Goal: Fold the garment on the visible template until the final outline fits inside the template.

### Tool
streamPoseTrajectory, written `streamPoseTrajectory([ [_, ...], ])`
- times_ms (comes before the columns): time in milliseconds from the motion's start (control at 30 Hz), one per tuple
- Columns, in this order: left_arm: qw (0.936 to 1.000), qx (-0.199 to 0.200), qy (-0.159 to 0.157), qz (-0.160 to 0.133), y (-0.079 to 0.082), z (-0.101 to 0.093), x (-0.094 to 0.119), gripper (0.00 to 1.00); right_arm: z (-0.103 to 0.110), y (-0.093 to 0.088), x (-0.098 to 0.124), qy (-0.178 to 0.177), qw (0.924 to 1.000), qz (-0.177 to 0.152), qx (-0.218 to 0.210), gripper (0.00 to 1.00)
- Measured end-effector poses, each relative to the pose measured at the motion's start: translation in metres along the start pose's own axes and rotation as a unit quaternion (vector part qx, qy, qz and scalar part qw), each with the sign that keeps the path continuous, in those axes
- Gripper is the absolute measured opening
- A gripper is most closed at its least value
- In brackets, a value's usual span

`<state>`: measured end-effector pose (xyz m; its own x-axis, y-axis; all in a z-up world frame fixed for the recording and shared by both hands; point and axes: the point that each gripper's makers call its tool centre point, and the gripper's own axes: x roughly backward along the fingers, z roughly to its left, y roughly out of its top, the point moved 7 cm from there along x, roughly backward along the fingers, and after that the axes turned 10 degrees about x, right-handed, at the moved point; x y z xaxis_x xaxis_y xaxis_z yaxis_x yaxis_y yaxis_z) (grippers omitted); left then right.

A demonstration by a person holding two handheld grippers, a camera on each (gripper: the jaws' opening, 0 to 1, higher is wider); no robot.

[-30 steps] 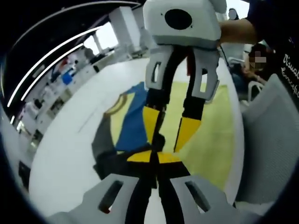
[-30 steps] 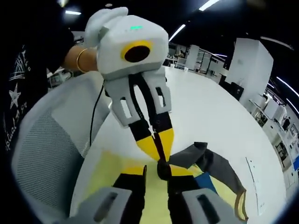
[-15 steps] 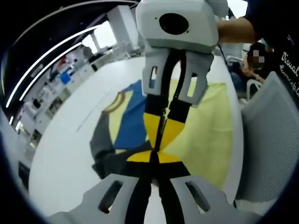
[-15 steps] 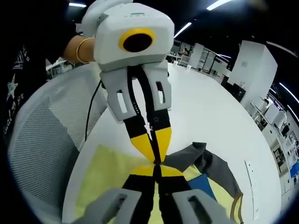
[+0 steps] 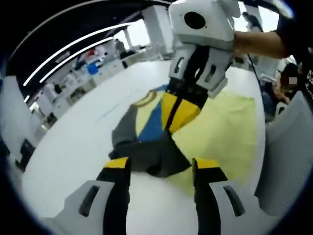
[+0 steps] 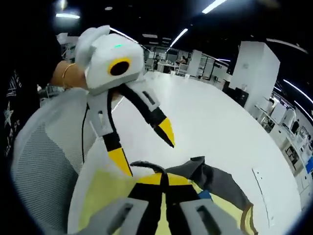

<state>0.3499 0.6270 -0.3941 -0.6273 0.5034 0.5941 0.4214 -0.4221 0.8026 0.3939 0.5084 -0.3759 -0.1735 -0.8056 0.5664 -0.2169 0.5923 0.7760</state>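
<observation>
Left gripper (image 5: 159, 169) jaws spread, apparently letting go of the near grey sleeve of the garment (image 5: 146, 129). Right gripper (image 6: 164, 180) jaws pressed together, pinching garment fabric, presumably to hold the fold. Garment partly on yellow template (image 5: 225, 132) on white worktop (image 5: 73, 147).

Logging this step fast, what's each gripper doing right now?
Left gripper: open, holding nothing.
Right gripper: shut on the garment.
</observation>
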Motion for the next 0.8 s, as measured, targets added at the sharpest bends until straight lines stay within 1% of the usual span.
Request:
streamPoseTrajectory([
  [33, 0.9999, 0.013, 0.004, -0.01, 0.0, 0.001, 0.001, 0.56, -0.004, 0.001, 0.001, -0.008, 0.9999, -0.006, -0.014, 0.0],
  [67, 0.9995, 0.025, 0.006, -0.017, 0.0, 0.002, 0.001, 0.6, -0.01, 0.004, 0.001, -0.018, 0.9991, -0.018, -0.033, 0.0],
  [100, 0.9986, 0.043, 0.008, -0.028, 0.0, 0.003, 0.002, 0.65, -0.016, 0.006, 0.003, -0.027, 0.9973, -0.031, -0.061, 0.0],
  [167, 0.9966, 0.07, 0.013, -0.04, 0.0, 0.005, 0.003, 0.71, -0.024, 0.008, 0.005, -0.036, 0.9948, -0.039, -0.086, 0.0],
  [233, 0.996, 0.076, 0.017, -0.042, -0.001, 0.007, 0.004, 0.75, -0.033, 0.008, 0.007, -0.047, 0.993, -0.039, -0.101, 0.0],
  [300, 0.9963, 0.074, 0.023, -0.038, -0.002, 0.008, 0.003, 0.77, -0.044, 0.007, 0.011, -0.063, 0.9904, -0.039, -0.116, 0.0],
  [433, 0.9959, 0.076, 0.027, -0.039, -0.002, 0.008, 0.004, 0.79, -0.057, 0.005, 0.016, -0.087, 0.986, -0.036, -0.138, 0.0],
  [500, 0.9963, 0.073, 0.028, -0.038, -0.002, 0.007, 0.004, 0.79, -0.062, 0.003, 0.018, -0.097, 0.9824, -0.035, -0.156, 0.0],
  [600, 0.9964, 0.072, 0.027, -0.036, -0.003, 0.006, 0.003, 0.79, -0.071, -0.002, 0.024, -0.123, 0.9753, -0.033, -0.18, 0.0],
  [633, 0.9964, 0.072, 0.027, -0.036, -0.003, 0.006, 0.003, 0.79, -0.075, -0.004, 0.028, -0.138, 0.97, -0.031, -0.198, 0.0],
  [700, 0.9965, 0.071, 0.027, -0.034, -0.003, 0.006, 0.002, 0.79, -0.08, -0.008, 0.032, -0.15, 0.9639, -0.031, -0.217, 0.0],
  [733, 0.9966, 0.07, 0.027, -0.033, -0.003, 0.006, 0.002, 0.79, -0.083, -0.012, 0.036, -0.161, 0.9583, -0.026, -0.234, 0.0],
  [800, 0.9966, 0.07, 0.028, -0.032, -0.003, 0.006, 0.002, 0.79, -0.089, -0.019, 0.043, -0.185, 0.9513, -0.014, -0.246, 0.0],
])
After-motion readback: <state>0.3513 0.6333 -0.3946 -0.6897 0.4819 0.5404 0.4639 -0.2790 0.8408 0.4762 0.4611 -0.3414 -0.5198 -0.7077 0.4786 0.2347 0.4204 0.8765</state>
